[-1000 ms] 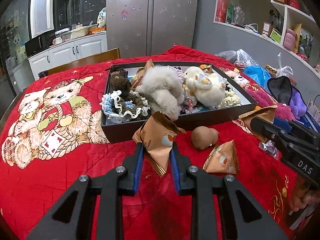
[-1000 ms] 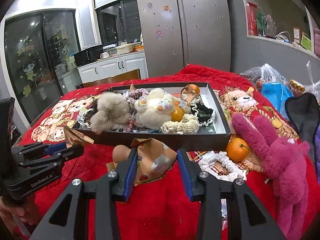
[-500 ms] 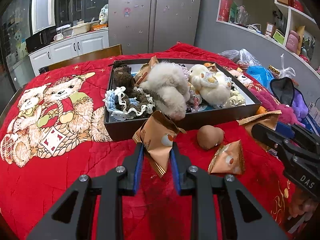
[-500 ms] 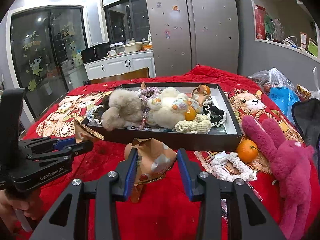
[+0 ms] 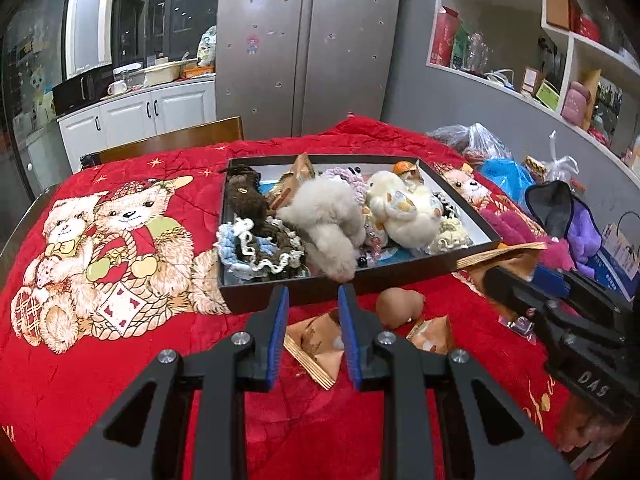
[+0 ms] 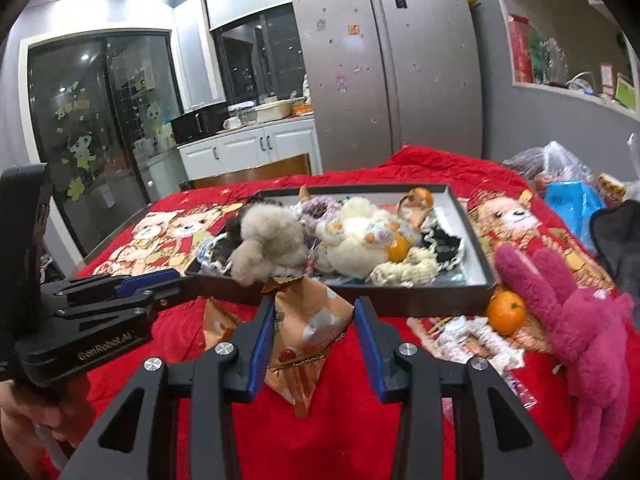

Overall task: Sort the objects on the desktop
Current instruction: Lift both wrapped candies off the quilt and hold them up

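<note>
Our right claw (image 6: 314, 326) grips a tan snack packet (image 6: 306, 322) at lower centre, before the tray (image 6: 478, 254). Our left claw (image 5: 311, 306) hangs narrowly parted and empty. We judge the packet light, crinkly and crushable, best pinched by its sealed edge.

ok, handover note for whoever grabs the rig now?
Left tongs open, hovering over a tan foil snack packet lying on the red blanket.
Right tongs shut on a second tan packet, held up before the dark shallow tray.
Done: tray holds plush toys and scrunchies.
Left outside: both packets, a third packet, brown rounded lump, orange fruit, pink plush rabbit, white scrunchie.
</note>
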`<state>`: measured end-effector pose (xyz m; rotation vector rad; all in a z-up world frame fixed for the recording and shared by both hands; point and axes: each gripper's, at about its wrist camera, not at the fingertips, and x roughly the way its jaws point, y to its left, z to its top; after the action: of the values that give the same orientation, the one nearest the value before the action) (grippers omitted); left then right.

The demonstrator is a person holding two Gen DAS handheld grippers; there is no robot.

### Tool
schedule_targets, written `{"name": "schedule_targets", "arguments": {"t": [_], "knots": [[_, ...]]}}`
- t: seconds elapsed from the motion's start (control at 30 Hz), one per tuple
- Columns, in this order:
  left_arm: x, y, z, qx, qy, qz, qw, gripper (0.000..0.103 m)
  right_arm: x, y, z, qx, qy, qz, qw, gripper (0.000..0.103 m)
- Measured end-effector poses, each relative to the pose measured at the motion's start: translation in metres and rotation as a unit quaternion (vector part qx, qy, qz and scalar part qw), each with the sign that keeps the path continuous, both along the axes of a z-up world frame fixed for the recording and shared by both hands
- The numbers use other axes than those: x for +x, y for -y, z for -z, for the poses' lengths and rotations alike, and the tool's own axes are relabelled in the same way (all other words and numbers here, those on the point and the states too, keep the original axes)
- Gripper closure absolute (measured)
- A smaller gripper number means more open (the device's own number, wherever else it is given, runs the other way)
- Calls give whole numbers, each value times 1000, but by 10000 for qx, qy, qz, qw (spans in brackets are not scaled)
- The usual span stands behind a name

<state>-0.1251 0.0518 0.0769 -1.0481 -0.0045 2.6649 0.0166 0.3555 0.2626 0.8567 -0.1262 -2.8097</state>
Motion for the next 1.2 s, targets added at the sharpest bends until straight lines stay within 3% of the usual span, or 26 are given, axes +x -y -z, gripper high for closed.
{"name": "schedule_targets", "arguments": {"t": [0.2,0.37,0.6,0.7,0.73,0.87,0.93,1.0,1.2], "knots": [[-4,7,18,95,345,132,9993,77,4,-3,-5,-183,-104,19,9998,63],[-1,-11,32,-202,420,308,9984,76,7,2,0,-109,-69,-50,9999,63],[-12,-25,59,-628,555,181,9963,59,12,-1,1,-125,-83,-43,9999,63],[-20,-26,65,-564,731,138,9956,37,14,-4,0,-157,-82,-26,9998,63],[-22,-26,67,-547,730,111,9958,36,15,-4,0,-136,-95,-26,9999,63],[-26,-30,72,-649,779,126,9948,37,15,-4,0,-120,-104,-43,9999,63],[-25,-29,71,-672,747,92,9949,57,14,-3,1,-82,-96,-33,9999,63],[-24,-27,70,-631,722,85,9954,62,13,-3,2,-61,-75,-36,9999,63],[-15,-23,61,-547,547,78,9970,64,16,0,2,0,-112,-69,9999,63]]}}
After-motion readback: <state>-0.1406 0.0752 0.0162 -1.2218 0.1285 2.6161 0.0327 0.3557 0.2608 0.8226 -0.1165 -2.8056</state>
